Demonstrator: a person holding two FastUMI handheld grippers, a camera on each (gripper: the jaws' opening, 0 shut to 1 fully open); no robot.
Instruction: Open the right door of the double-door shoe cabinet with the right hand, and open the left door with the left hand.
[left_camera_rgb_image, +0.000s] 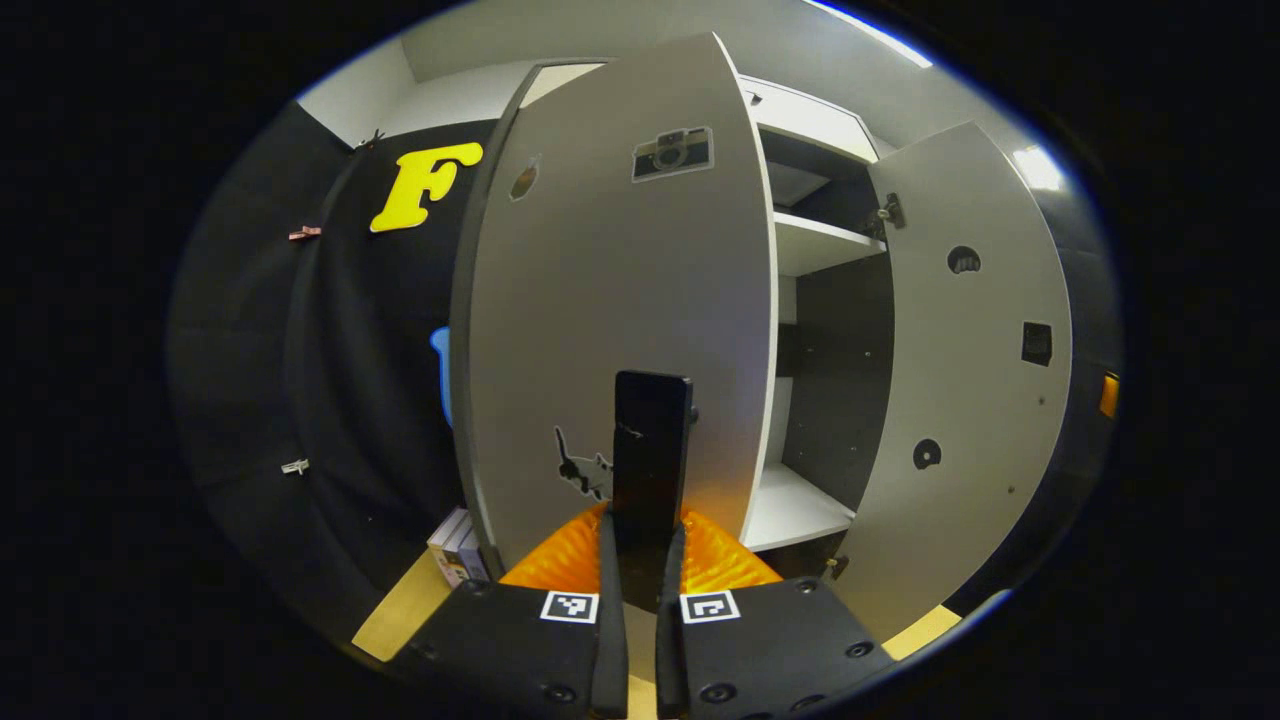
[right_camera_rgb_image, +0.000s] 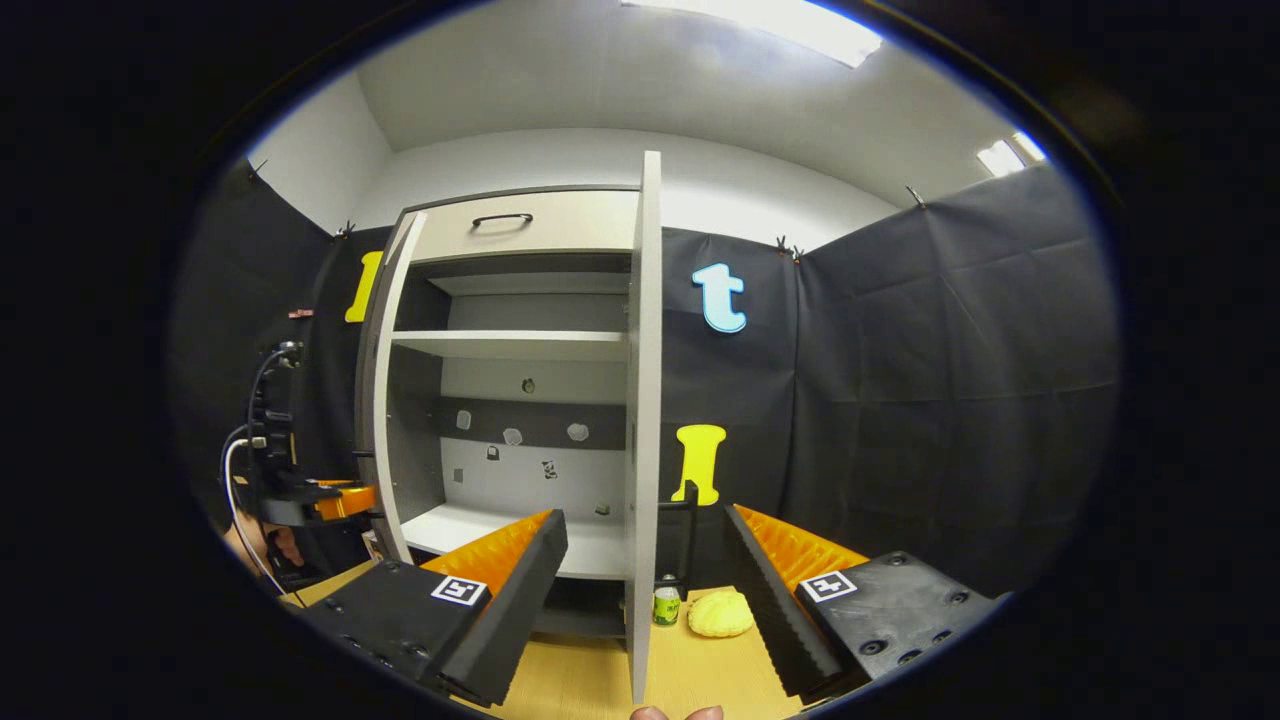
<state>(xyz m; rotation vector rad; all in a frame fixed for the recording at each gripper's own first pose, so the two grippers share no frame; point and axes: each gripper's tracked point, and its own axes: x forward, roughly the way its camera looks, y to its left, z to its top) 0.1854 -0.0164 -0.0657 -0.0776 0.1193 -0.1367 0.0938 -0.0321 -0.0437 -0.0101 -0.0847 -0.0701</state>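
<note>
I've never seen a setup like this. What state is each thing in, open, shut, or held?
Left door: swung open.
Door handle: clamped in the left gripper.
Right door: open, edge-on.
Right gripper: open, straddling that door's edge.
Top drawer: shut.

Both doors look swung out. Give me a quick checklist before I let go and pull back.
1. Left gripper shut on left door's handle: ok.
2. Left door swung open: ok.
3. Right door open, edge-on between the fingers: ok.
4. Right gripper open, off the door: ok.
5. Shelves exposed: ok.
6. Can and yellow item near the right door's foot, touching it: cannot tell.
</note>
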